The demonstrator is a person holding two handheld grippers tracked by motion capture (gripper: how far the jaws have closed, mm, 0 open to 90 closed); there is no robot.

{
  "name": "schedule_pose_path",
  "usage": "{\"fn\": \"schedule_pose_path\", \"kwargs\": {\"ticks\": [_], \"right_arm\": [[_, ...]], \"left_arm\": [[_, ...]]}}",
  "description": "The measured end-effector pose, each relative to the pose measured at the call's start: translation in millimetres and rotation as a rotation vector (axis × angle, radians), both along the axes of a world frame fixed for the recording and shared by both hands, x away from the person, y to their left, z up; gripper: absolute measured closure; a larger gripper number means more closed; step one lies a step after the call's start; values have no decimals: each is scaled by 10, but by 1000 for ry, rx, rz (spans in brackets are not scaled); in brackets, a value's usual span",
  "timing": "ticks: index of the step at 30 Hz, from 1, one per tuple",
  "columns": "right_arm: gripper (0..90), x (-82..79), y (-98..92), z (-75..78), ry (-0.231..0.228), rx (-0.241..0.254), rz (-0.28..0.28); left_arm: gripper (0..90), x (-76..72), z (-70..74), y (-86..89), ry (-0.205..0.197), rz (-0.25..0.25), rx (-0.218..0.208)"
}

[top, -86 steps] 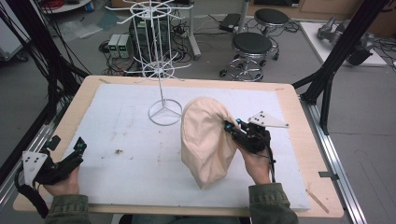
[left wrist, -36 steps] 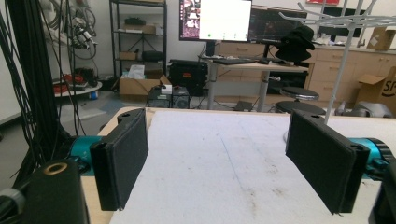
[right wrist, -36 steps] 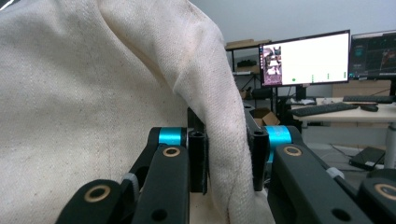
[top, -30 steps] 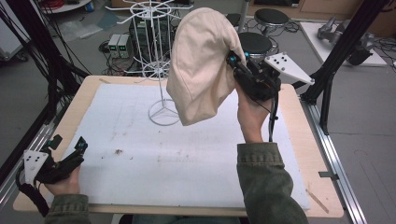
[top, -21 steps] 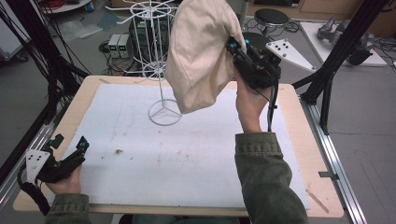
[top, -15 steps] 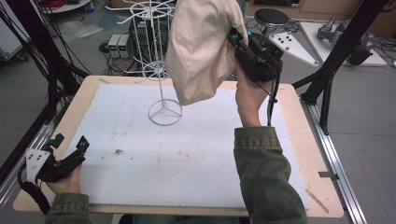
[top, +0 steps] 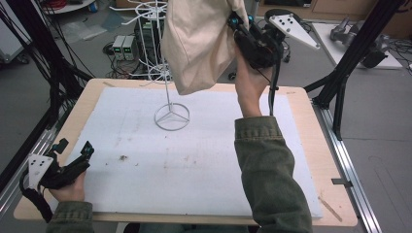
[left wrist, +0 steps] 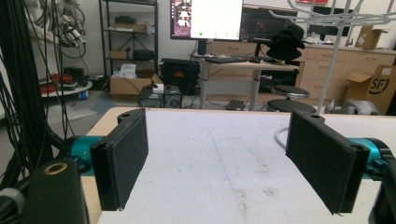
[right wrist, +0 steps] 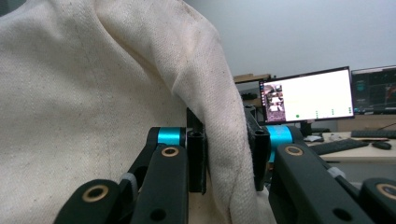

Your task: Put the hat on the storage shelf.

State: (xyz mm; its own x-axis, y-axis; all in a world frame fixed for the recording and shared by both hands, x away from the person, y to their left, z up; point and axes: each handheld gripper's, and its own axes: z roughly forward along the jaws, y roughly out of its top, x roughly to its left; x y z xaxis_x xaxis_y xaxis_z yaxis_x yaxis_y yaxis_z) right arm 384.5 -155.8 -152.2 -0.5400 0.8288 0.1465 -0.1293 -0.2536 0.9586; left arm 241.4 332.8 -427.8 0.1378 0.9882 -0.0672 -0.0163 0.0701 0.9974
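Hanging limp at top centre, cloth bag (top: pixel 201 41) looks soft, light; right gripper (top: pixel 243 31) pinches a fold, best hold near its edge; left gripper (top: pixel 73 158) jaws wide, lower left, empty

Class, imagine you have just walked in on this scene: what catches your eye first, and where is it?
A cream cloth bag hangs high above the table's far edge, pinched in the right gripper beside the white wire rack. At the near left corner, the left gripper rests open on the white mat.

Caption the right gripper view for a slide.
Right gripper clamped on a fold of the cream cloth bag, with a lit monitor behind.
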Motion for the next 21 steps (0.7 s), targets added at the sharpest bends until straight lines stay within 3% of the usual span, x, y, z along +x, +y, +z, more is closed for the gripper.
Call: {"fn": "schedule_pose_path", "kwargs": {"ticks": [8,21], "right_arm": [[755,151,203,93,-10,-39,-8],[752,348,346,248,-11,-51,-14]], "left_arm": [[214,20,0,9,-2,-4,-5],[217,25,3,-10,-6,-11,-16]]}}
